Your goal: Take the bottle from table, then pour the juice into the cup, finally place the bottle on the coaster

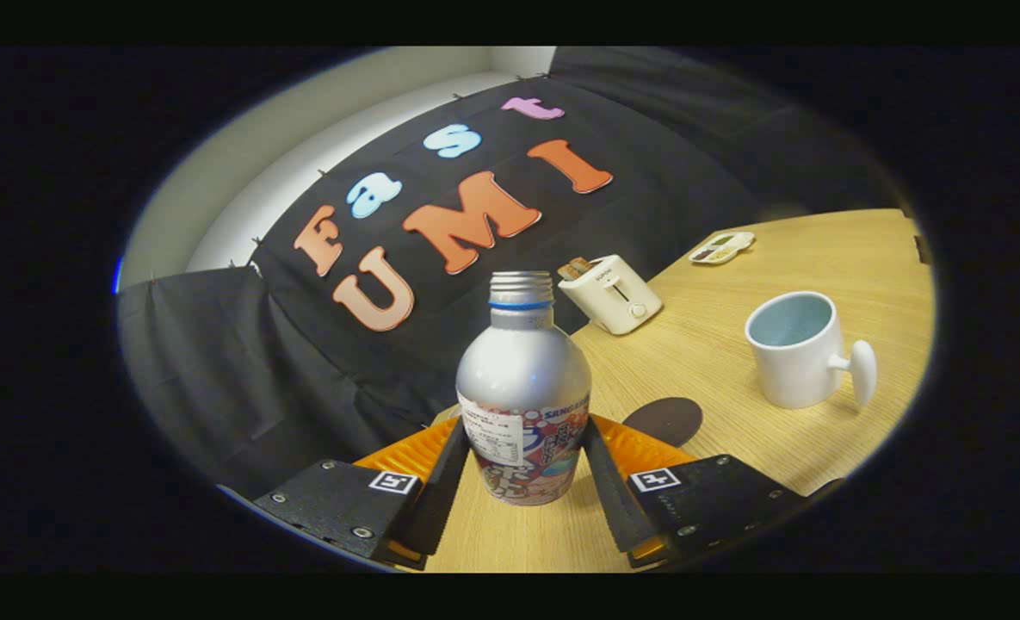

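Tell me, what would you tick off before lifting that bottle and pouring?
1. Bottle sits between the gripper fingers: ok.
2. Both fingers pressing firmly on it: cannot tell; they flank it closely, contact unclear.
3. Bottle cap off for pouring: ok, the threaded neck looks open.
4. Cup upright with open mouth: ok, beyond the fingers on the table.
5. Coaster free for the bottle: ok, dark disc just beside the bottle.
6. Toaster away from the pouring path: ok, it stands farther back.
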Motion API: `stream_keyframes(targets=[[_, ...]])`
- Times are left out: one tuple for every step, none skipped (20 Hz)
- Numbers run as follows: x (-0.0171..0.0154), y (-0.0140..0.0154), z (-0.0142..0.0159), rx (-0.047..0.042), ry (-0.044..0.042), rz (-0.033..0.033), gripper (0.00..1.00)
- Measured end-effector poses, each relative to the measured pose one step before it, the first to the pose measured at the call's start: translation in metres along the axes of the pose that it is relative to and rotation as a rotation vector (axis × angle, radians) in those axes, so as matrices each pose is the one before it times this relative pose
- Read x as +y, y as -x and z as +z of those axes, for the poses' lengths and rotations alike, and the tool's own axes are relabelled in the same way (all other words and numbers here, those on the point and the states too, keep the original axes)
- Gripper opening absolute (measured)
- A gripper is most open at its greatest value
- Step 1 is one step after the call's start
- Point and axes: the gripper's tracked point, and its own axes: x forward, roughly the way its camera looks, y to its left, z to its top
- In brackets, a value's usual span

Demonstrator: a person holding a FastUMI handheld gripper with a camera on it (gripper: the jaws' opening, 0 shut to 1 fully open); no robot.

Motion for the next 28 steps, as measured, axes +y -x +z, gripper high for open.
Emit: stream_keyframes(targets=[[-0.00666,0.00009,0.00227,-0.00536,-0.01072,-0.01252,0.75],[-0.00562,0.00079,0.00141,-0.00015,-0.01077,-0.01264,0.75],[-0.00373,-0.00115,-0.00044,0.00299,-0.02623,-0.00414,0.75],[-0.0014,0.00002,0.0006,0.00037,-0.03309,0.00213,0.75],[-0.00089,-0.00117,0.00157,0.00196,-0.03472,0.00655,0.75],[-0.00019,-0.00159,0.0009,0.00323,-0.03086,0.0061,0.74],[-0.00109,-0.00153,0.00162,0.00252,-0.02821,0.00064,0.75],[-0.0022,-0.0005,0.00022,0.00474,-0.02714,-0.00236,0.75],[-0.00285,-0.00127,0.0011,0.00568,-0.02739,-0.00639,0.74],[-0.00347,-0.00279,0.00047,0.00509,-0.02696,-0.01031,0.75],[-0.00344,-0.00095,0.00008,0.00559,-0.02832,-0.00816,0.74],[-0.00206,0.00086,-0.00004,0.00289,-0.03206,-0.006,0.74],[-0.00179,-0.00066,0.00033,0.00124,-0.03808,-0.00222,0.74],[-0.0008,0.00028,0.00104,-0.00152,-0.03911,0.0013,0.74],[-0.00025,-0.00051,0.00216,-0.00245,-0.03801,0.00174,0.74],[0.00026,0.00118,0.00107,-0.00169,-0.03388,0.00534,0.74],[-0.00068,0.00022,0.001,0.00079,-0.03265,0.00314,0.74],[-0.00026,-0.00085,0.00382,-0.00207,-0.0291,0.00133,0.74],[0.00019,-0.00125,0.00186,0.00271,-0.02905,0.0006,0.74],[0.00064,0.00226,0.00083,0.00038,-0.02521,0.00307,0.74],[0.00061,-0.00006,0.00011,0.00309,-0.02166,0.00249,0.74],[-0.00152,0.00008,0.00089,-0.00026,-0.01978,-0.00466,0.74],[-0.00119,-0.00164,0.00092,0.00202,-0.02128,-0.00425,0.74],[0.00174,-0.00209,-0.00005,0.00071,-0.02342,0.00216,0.74],[0.00142,-0.00043,0.0005,0.00101,-0.0238,0.00459,0.74],[0.002,0.0021,0.00032,0.00126,-0.02288,0.00654,0.74],[0.00126,0.00045,0.0012,-0.00071,-0.0222,0.00492,0.74],[0.00259,0.00053,0.00105,-0.00397,-0.02607,0.00721,0.74]])
